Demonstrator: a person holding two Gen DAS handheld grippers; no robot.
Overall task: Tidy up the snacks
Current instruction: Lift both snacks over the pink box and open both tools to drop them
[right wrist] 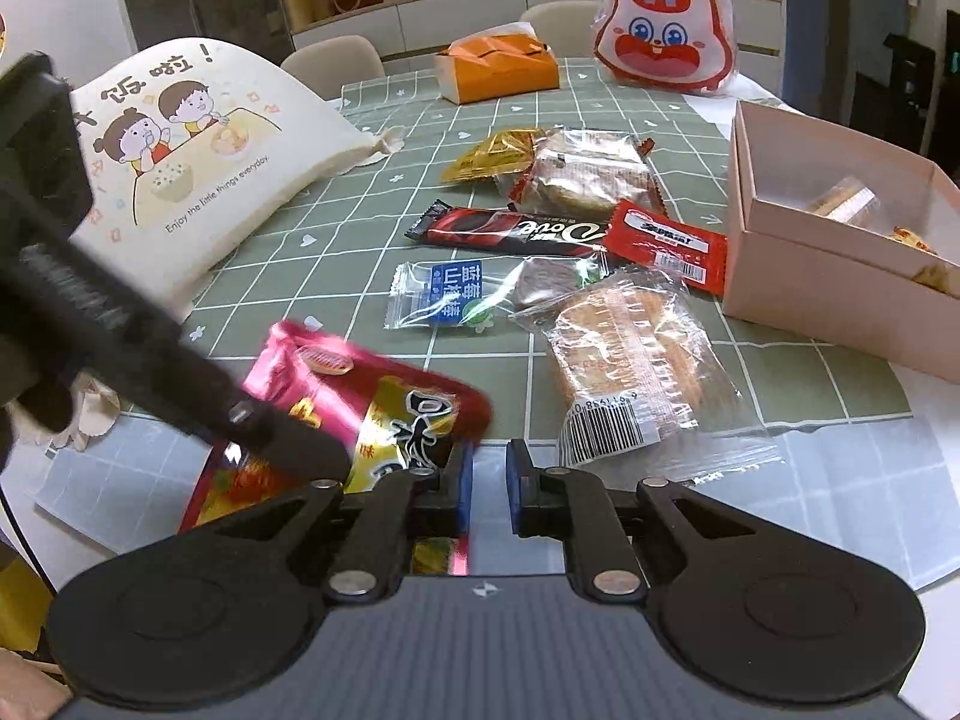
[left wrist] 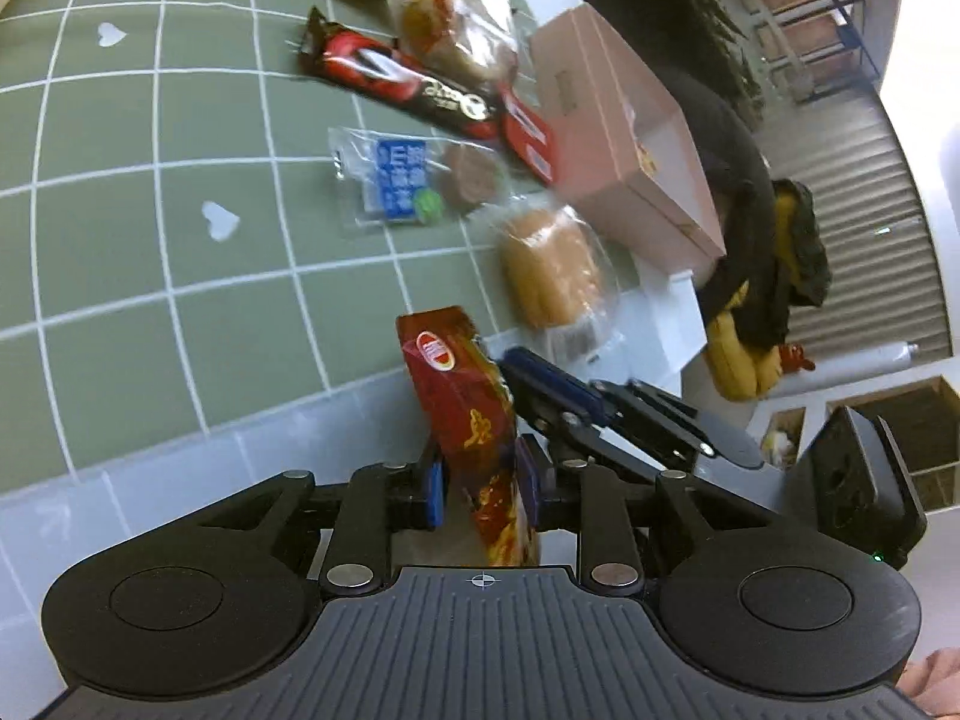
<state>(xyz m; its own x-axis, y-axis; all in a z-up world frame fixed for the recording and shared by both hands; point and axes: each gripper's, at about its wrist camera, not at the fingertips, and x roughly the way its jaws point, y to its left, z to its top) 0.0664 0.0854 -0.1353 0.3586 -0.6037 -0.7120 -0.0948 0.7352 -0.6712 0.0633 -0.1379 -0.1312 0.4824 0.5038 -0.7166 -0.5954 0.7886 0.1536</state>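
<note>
A: Okay, left claw (left wrist: 480, 489) first, state?

B: Pinching. Its blue pads (left wrist: 435, 492) press on both sides of the red foil snack packet (left wrist: 462, 402). That packet stands on edge between them and sticks out ahead of the claw.

A: Right claw (right wrist: 489, 480)?

B: Pressed nearly together, nothing between its pads. The same packet lies just to its left, partly under its left finger, and the left claw's black arm crosses over the packet.

A: Rest of the snacks?

B: Ahead of the right claw, on the green checked tablecloth (right wrist: 300, 276). A clear-wrapped bread bun (right wrist: 624, 354) is nearest. Beyond it lies a dark chocolate bar in a black-and-red wrapper (right wrist: 510, 231).

A: Box?

B: An open pink cardboard box (right wrist: 828, 276) sits ahead and to the right of the right claw, with a few wrapped pieces inside.
</note>
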